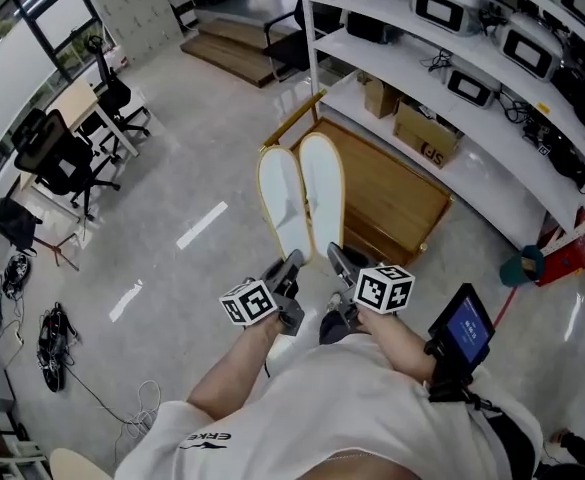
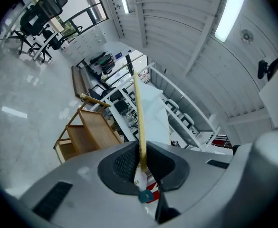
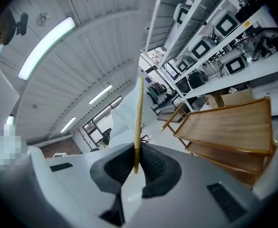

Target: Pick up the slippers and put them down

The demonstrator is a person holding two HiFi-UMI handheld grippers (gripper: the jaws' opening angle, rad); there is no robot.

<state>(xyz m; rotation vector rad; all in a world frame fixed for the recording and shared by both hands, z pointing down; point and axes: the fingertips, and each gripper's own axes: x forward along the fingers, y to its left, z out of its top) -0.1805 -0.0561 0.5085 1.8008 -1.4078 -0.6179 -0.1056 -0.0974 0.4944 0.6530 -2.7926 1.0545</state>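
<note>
Head view: the left hand-held gripper (image 1: 292, 264) and the right hand-held gripper (image 1: 334, 256) are holding the left slipper (image 1: 280, 206) and the right slipper (image 1: 323, 183) side by side in the air, above the floor and before a wooden rack (image 1: 397, 198).

Left gripper view: its jaws are pinching narrowly on a thin tan sole edge.

Right gripper view: its jaws are clamping the same way. The slippers are probably light and bendy, so the firmer sole rim is the place to grip.

A lab-like workroom: white shelves (image 1: 492, 188) carrying boxy machines (image 1: 447, 6) and cables (image 1: 557, 153), office chairs (image 1: 62, 163) by desks (image 1: 72, 103).
</note>
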